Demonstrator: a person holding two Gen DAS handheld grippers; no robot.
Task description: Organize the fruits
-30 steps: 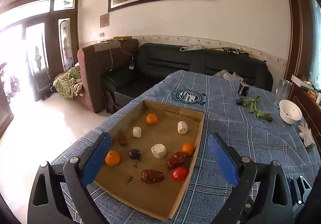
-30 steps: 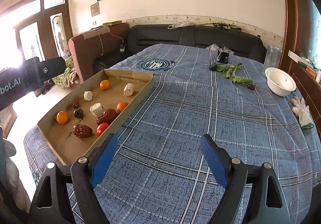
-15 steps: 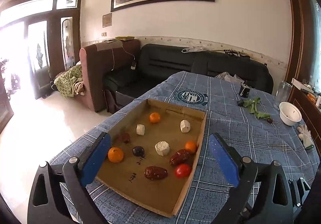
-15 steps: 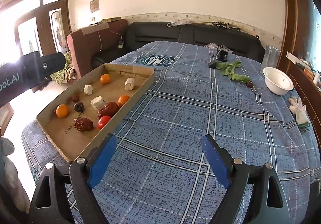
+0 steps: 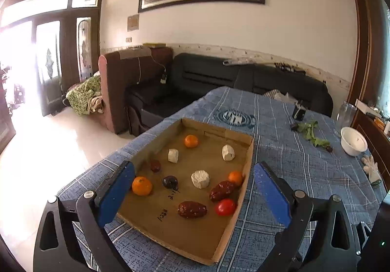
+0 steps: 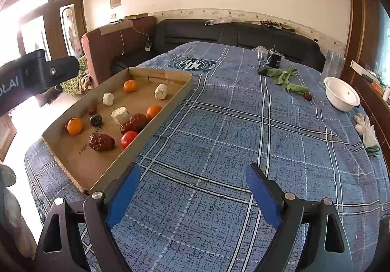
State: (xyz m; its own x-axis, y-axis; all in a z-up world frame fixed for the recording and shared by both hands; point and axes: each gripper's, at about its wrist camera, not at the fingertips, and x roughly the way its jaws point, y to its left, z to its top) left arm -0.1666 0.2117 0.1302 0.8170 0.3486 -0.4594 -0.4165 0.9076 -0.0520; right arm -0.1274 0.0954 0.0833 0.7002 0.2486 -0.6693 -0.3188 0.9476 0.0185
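A shallow cardboard tray (image 5: pixel 246 167) sits on the table (image 6: pixel 243 125), which is draped in a blue plaid cloth, and all the fruit lies loose inside it. Three small oranges (image 5: pixel 141 185) are spread about, a red tomato (image 5: pixel 225 206) rests near the tray's right wall, and two wrinkled red dates (image 5: pixel 192 209) lie close to it, one just beside the tomato. A dark plum (image 5: pixel 170 181) sits near the middle among three pale, chalky lumps (image 5: pixel 200 178). The left hand-held gripper (image 5: pixel 192 192) hangs over the tray's near end, its blue pads spread wide with nothing between them. The right hand-held gripper (image 6: pixel 192 192) hovers over bare cloth to the right of the tray, likewise wide apart and empty. Far off on the right stand a white bowl (image 6: pixel 342 94) and some green leaves (image 6: pixel 285 78).
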